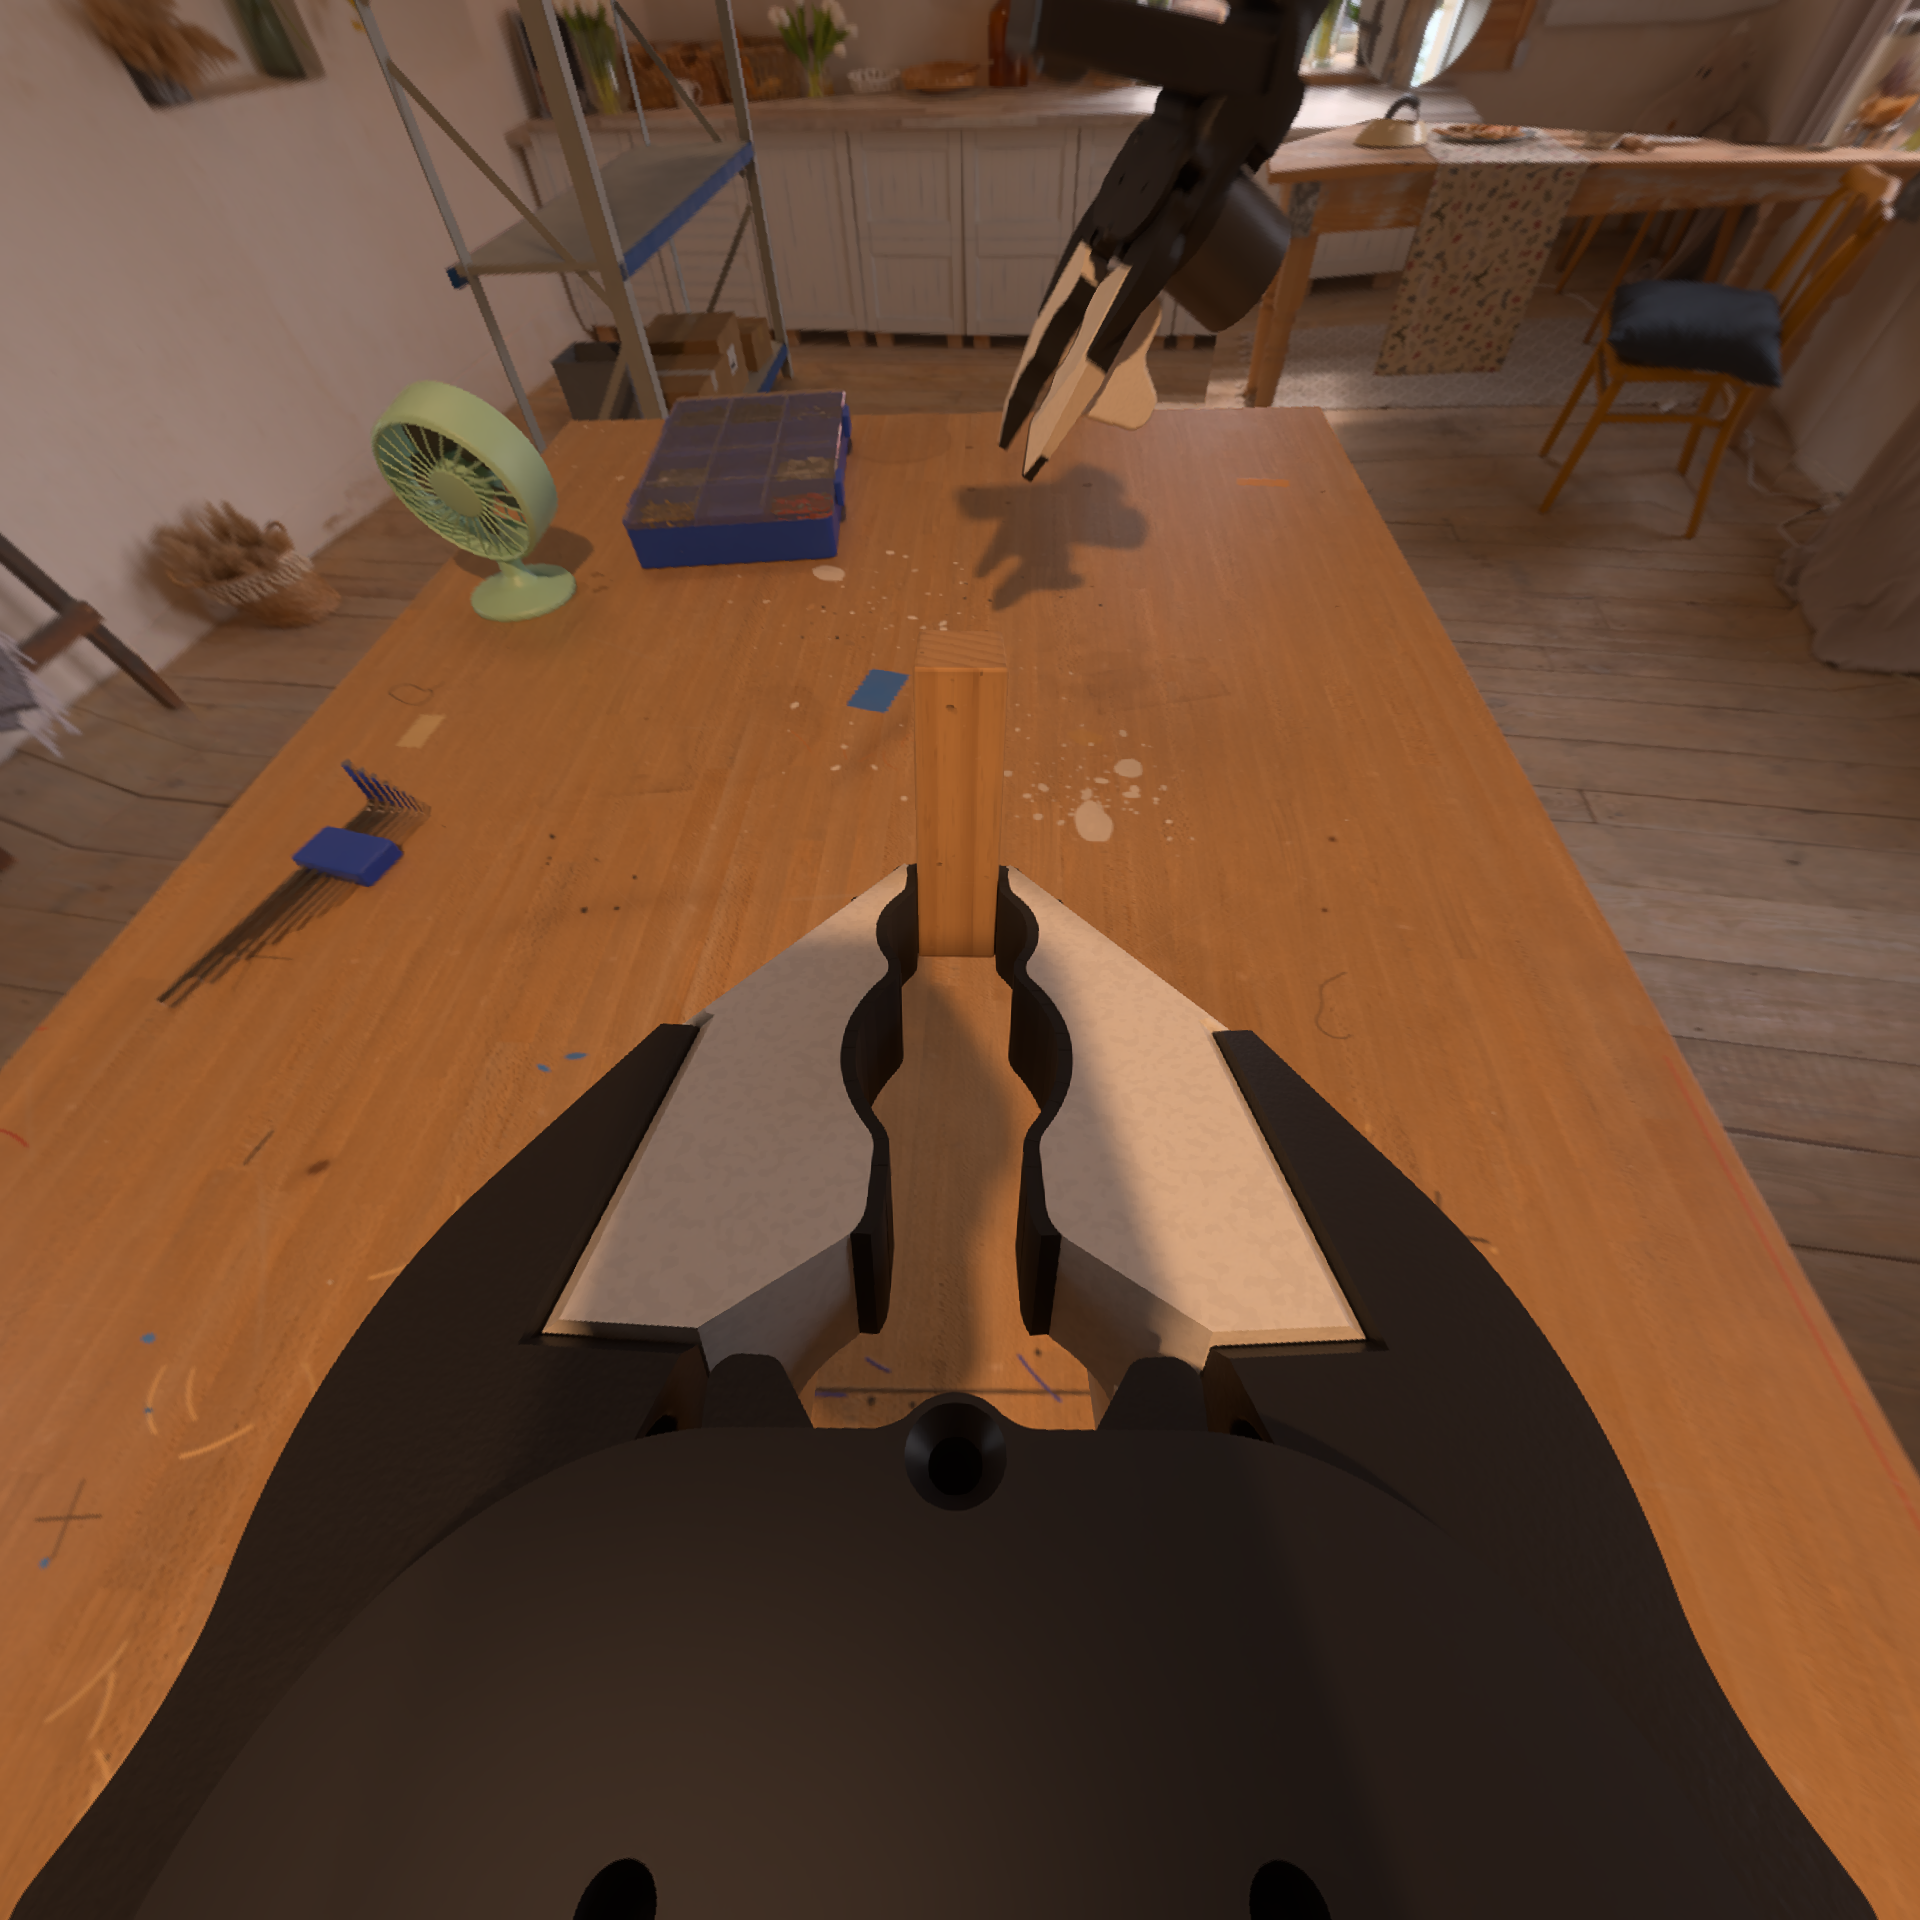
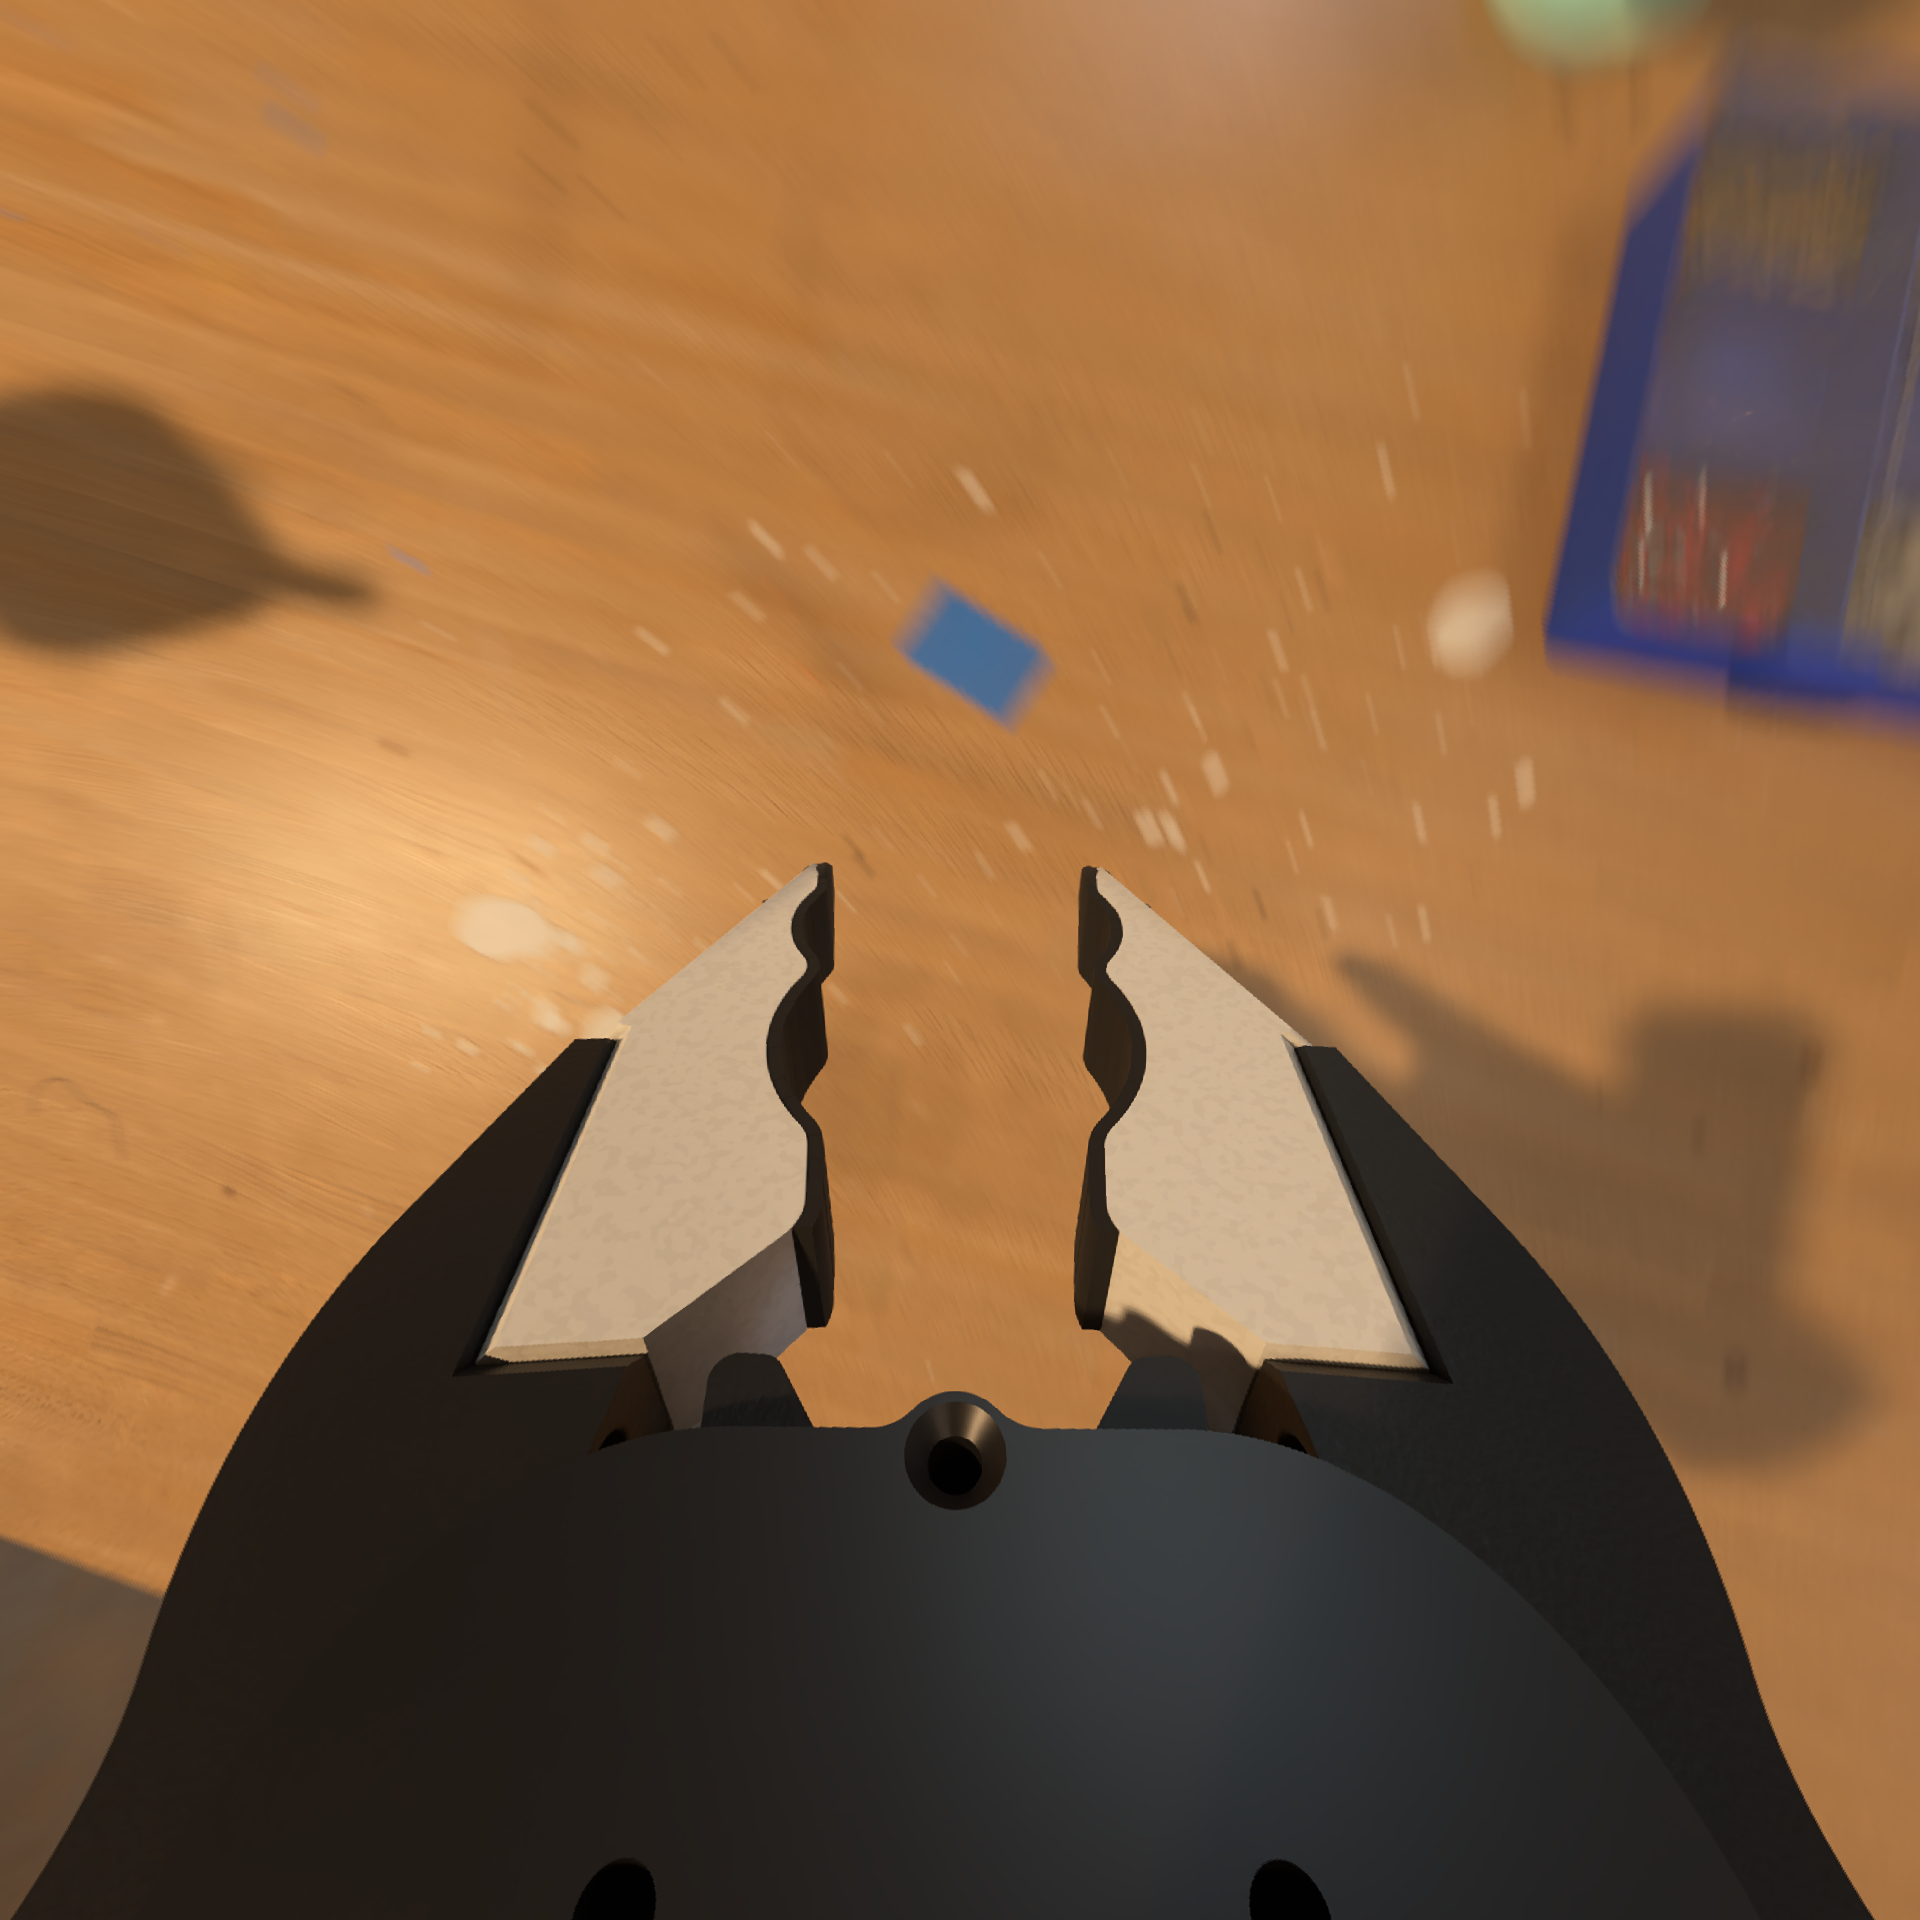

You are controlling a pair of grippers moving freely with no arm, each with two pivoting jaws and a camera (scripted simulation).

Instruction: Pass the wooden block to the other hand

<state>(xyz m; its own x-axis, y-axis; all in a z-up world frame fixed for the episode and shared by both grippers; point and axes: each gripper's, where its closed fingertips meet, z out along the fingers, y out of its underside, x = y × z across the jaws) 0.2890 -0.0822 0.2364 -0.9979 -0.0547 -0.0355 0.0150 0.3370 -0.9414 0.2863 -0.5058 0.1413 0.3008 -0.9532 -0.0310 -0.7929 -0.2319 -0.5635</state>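
A long pale wooden block (image 1: 960, 790) stands out forward from my left gripper (image 1: 957, 883), whose fingertips are shut on its near end and hold it above the wooden table (image 1: 1351, 935). My right gripper (image 1: 1023, 452) hangs in the air over the table's far end, tips pointing down toward the table, well beyond the block. In the right wrist view my right gripper (image 2: 956, 883) is open and empty, looking down at the blurred tabletop (image 2: 520, 416). The block does not show in that view.
A green desk fan (image 1: 468, 499) and a blue compartment box (image 1: 743, 478) stand at the far left; the box also shows in the right wrist view (image 2: 1766, 416). A blue hex key set (image 1: 348, 854) lies at the left. A small blue patch (image 1: 878, 690) marks the tabletop, also visible in the right wrist view (image 2: 975, 652).
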